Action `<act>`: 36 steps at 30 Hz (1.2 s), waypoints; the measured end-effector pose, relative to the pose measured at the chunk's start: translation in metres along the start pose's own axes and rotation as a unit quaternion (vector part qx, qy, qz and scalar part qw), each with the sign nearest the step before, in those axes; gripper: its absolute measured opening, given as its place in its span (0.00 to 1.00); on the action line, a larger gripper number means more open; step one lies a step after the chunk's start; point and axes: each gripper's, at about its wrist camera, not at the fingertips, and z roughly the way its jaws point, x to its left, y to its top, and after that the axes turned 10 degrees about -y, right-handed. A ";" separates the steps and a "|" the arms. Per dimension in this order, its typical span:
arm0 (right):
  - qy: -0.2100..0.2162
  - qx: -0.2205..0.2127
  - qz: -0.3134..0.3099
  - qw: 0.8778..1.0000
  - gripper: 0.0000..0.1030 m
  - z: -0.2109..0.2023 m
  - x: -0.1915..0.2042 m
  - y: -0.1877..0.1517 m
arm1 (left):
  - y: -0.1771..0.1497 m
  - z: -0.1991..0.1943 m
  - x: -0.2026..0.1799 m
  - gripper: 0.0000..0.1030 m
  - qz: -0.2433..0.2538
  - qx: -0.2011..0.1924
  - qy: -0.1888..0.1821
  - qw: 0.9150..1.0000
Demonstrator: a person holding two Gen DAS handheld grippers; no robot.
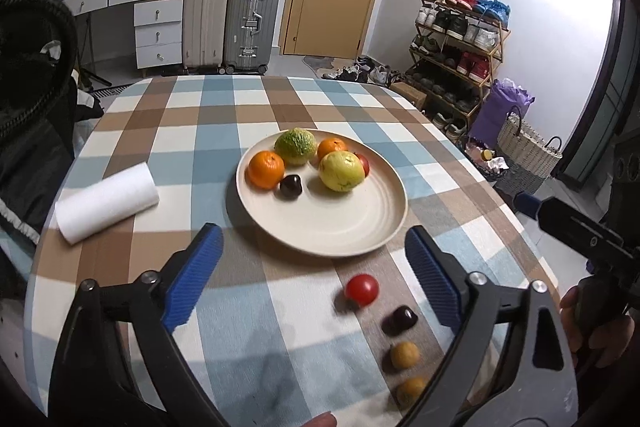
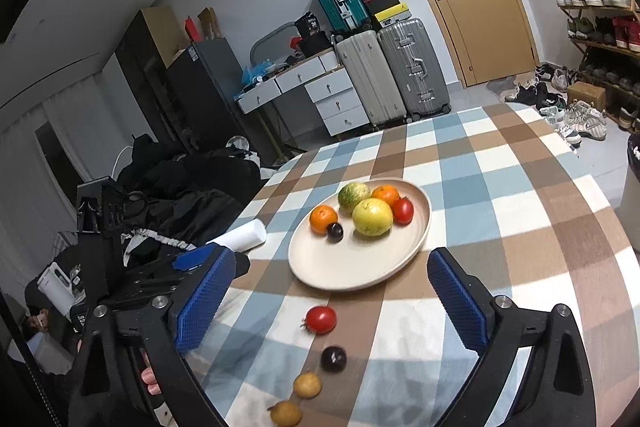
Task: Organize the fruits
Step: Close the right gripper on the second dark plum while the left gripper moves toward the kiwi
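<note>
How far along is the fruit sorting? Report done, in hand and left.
Done: six fruits lie on the plate, including two oranges and a yellow fruit. In hand: nothing; the left gripper and right gripper are open and empty. Left: a red tomato, a dark fruit and two brown fruits lined up on the tablecloth.

A round table (image 1: 192, 131) is covered by a cloth checked in blue, brown and white. A cream plate (image 1: 320, 227) is set near its middle, and a white paper roll (image 1: 106, 201) is laid to the plate's left. Just before the plate, a red tomato (image 1: 361, 289), a dark plum (image 1: 399, 320) and two small yellow-brown fruits (image 1: 405, 355) are lined up in a row.
</note>
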 end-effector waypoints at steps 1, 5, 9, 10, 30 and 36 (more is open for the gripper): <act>0.003 0.001 0.003 1.000 0.96 -0.002 0.001 -0.003 | -0.004 -0.004 -0.001 0.97 -0.004 -0.002 -0.001 1.000; 0.002 0.009 0.006 1.000 0.96 -0.006 0.003 -0.017 | -0.020 -0.010 -0.006 0.99 -0.005 0.000 -0.005 1.000; -0.004 0.033 0.004 0.999 0.96 -0.001 0.004 -0.034 | -0.044 -0.009 -0.011 0.99 -0.001 0.022 -0.003 1.000; -0.007 0.041 0.003 0.999 0.96 0.002 0.004 -0.038 | -0.050 -0.006 -0.011 0.99 0.001 0.029 0.001 1.000; -0.011 0.131 -0.018 0.991 0.73 0.062 0.016 -0.074 | -0.108 -0.002 0.003 0.99 -0.017 0.082 -0.005 0.997; -0.027 0.135 -0.029 0.990 0.69 0.066 0.020 -0.074 | -0.109 0.000 0.003 0.99 -0.020 0.083 -0.011 0.996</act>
